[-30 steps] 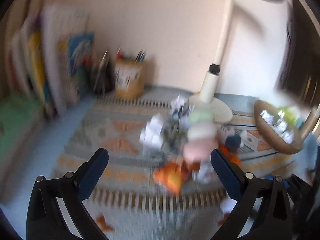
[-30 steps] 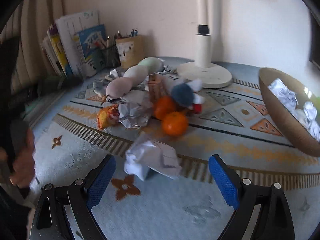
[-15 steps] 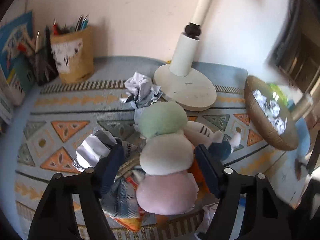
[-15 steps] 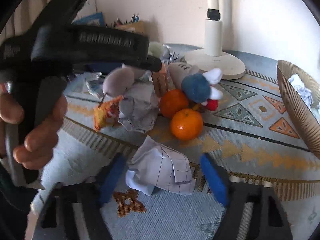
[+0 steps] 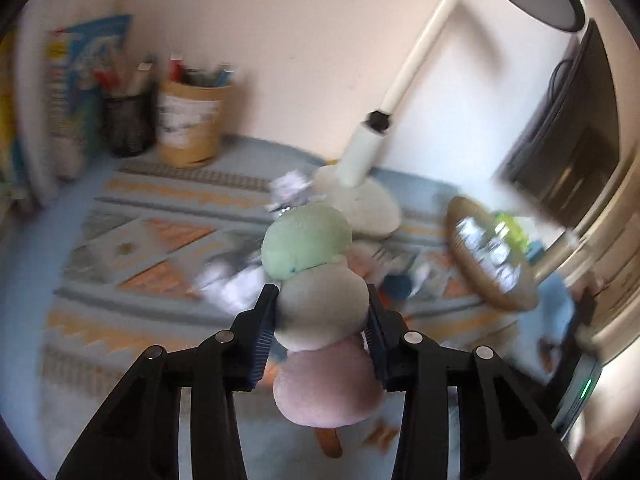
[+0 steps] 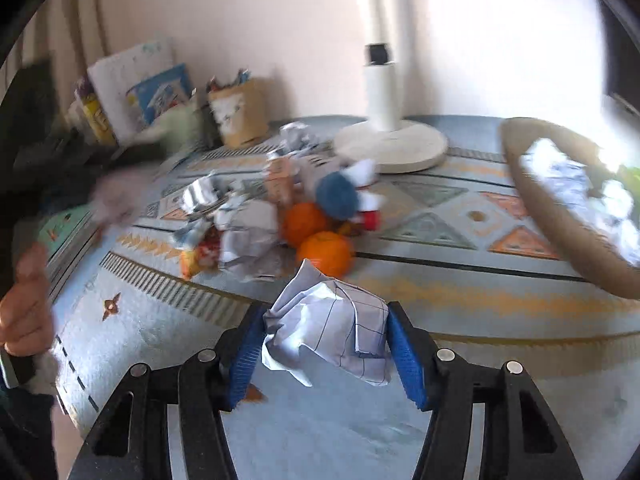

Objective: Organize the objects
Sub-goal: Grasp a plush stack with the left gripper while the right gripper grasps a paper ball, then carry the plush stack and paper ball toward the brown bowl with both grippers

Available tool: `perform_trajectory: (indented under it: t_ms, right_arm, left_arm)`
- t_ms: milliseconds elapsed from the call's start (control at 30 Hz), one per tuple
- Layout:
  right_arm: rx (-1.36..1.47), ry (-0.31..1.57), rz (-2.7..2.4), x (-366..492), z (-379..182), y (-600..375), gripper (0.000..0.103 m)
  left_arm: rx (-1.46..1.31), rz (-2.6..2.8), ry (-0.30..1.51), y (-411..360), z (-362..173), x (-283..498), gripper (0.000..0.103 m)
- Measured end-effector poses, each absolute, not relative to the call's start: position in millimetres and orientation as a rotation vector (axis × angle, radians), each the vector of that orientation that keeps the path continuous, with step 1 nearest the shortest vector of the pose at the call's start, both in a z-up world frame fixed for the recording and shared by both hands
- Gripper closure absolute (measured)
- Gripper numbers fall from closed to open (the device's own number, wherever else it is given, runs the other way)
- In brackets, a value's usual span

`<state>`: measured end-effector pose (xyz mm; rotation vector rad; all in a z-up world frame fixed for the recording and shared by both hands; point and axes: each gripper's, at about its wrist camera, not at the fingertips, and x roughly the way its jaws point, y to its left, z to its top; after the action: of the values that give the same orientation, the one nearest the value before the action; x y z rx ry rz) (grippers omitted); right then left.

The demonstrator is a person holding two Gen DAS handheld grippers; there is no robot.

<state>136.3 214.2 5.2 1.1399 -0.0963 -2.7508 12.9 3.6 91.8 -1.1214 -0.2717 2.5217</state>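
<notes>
The left gripper (image 5: 322, 314) has its jaws closing on the plush toy (image 5: 320, 308), a stack of three soft balls coloured green, cream and pink; both dark blue pads press the cream middle ball, the green ball projects beyond the fingertips and the pink ball hangs nearest the camera. The right gripper (image 6: 326, 334) has its jaws closing on a crumpled sheet of squared paper (image 6: 330, 330), with a blue pad in contact at each side of the wad. All positions below are given relative to the white lamp base (image 6: 394, 146), which stands on the patterned blue cloth (image 6: 460, 280) near the wall. In front of the lamp base lies the clutter pile: two oranges (image 6: 324, 248) side by side, a blue and white soft toy (image 6: 340, 196) just behind them, and several crumpled paper balls (image 6: 244, 236) to the left of the oranges together with an orange snack wrapper (image 6: 196, 258). The held squared paper is in front of this pile, on the camera side of the nearer orange. To the right of the lamp base stands a ribbed brown bowl (image 6: 560, 216) containing crumpled paper. To the left of the lamp base, against the wall, stand a brown pen holder (image 6: 240, 114) and a row of upright books (image 6: 132, 88). A person's hand (image 6: 24, 312) appears at the far left edge of the right wrist view.
</notes>
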Motion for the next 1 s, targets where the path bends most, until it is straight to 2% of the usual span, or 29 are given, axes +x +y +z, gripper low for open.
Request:
perform_trajectory:
  t_ms: [133, 300, 400, 467, 533, 567, 667, 700, 767, 900, 1000]
  right_arm:
    - [1.2, -0.079, -2.782, 144, 1, 235, 0.044]
    - [1.257, 0.03, -2.803, 145, -11, 232, 0.043]
    - [1.269, 0.049, -2.787, 146, -14, 228, 0.033]
    - [1.262, 0.044, -2.783, 147, -14, 229, 0.032]
    - [1.269, 0.007, -2.772, 146, -15, 233, 0.022]
    - [1.271, -0.014, -2.77, 146, -15, 235, 0.019]
    - [1.29, -0.075, -2.726, 143, -17, 239, 0.017]
    - [1.302, -0.086, -2.706, 142, -19, 240, 0.017]
    - [1.312, -0.089, -2.694, 142, -20, 239, 0.017]
    - [1.31, -0.07, -2.701, 142, -19, 236, 0.017]
    - [1.351, -0.052, -2.685, 139, -23, 234, 0.017]
  left_arm:
    - [-1.208, 2.659, -0.189, -25, 67, 42, 0.065]
    - [-1.322, 2.722, -0.115, -32, 27, 46, 0.065]
    - [-1.329, 2.726, -0.113, -29, 19, 45, 0.064]
    - [-1.315, 2.744, -0.117, -28, 18, 44, 0.063]
    - [-1.295, 2.753, -0.127, -30, 16, 45, 0.06]
    - [-1.295, 2.748, -0.132, -31, 15, 46, 0.057]
    - [-1.317, 2.715, -0.183, -34, 10, 45, 0.049]
    - [-1.311, 2.712, -0.201, -36, 11, 47, 0.034]
    - [-1.29, 2.739, -0.252, -42, 14, 51, 0.018]
    - [-1.305, 2.726, -0.322, -50, 12, 49, 0.018]
    - [-1.309, 2.714, -0.271, -42, 12, 48, 0.018]
